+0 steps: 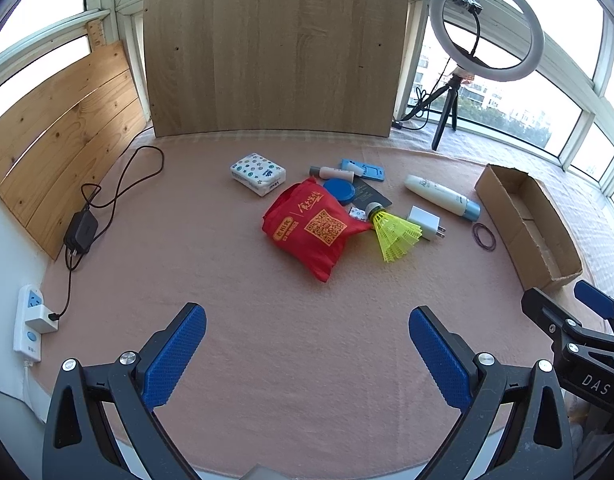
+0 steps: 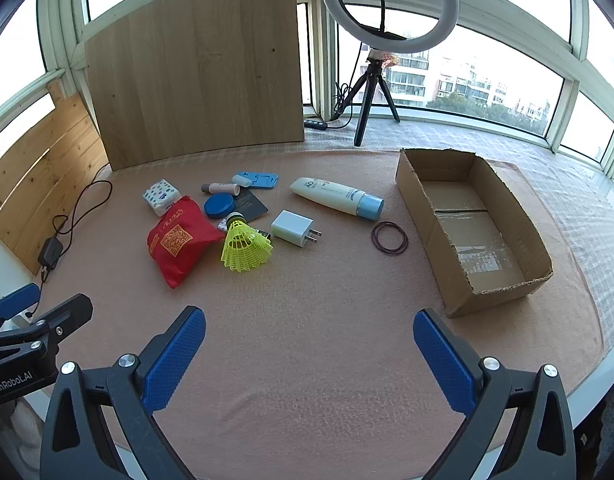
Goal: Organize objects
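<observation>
Small items lie scattered mid-table: a red bag [image 1: 311,228] [image 2: 179,242], a yellow shuttlecock [image 1: 393,232] [image 2: 245,246], a white charger plug [image 1: 425,222] [image 2: 293,228], a white tube with a blue cap [image 1: 441,194] [image 2: 337,196], a tissue pack [image 1: 259,173] [image 2: 161,196], a blue round tin [image 1: 339,191] [image 2: 219,205] and brown rubber bands [image 1: 484,236] [image 2: 389,238]. An empty cardboard box [image 1: 547,248] [image 2: 435,236] stands at the right. My left gripper [image 1: 307,334] and right gripper [image 2: 309,336] hover open near the front edge, well short of the items, holding nothing.
A blue phone stand [image 2: 261,180], a small pink bottle [image 2: 223,188] and a dark card [image 2: 251,204] lie behind the pile. A ring light on a tripod [image 2: 381,40] stands at the back, wooden boards [image 1: 275,48] behind and left. A power adapter [image 1: 81,232] and power strip [image 1: 29,320] sit at the left edge.
</observation>
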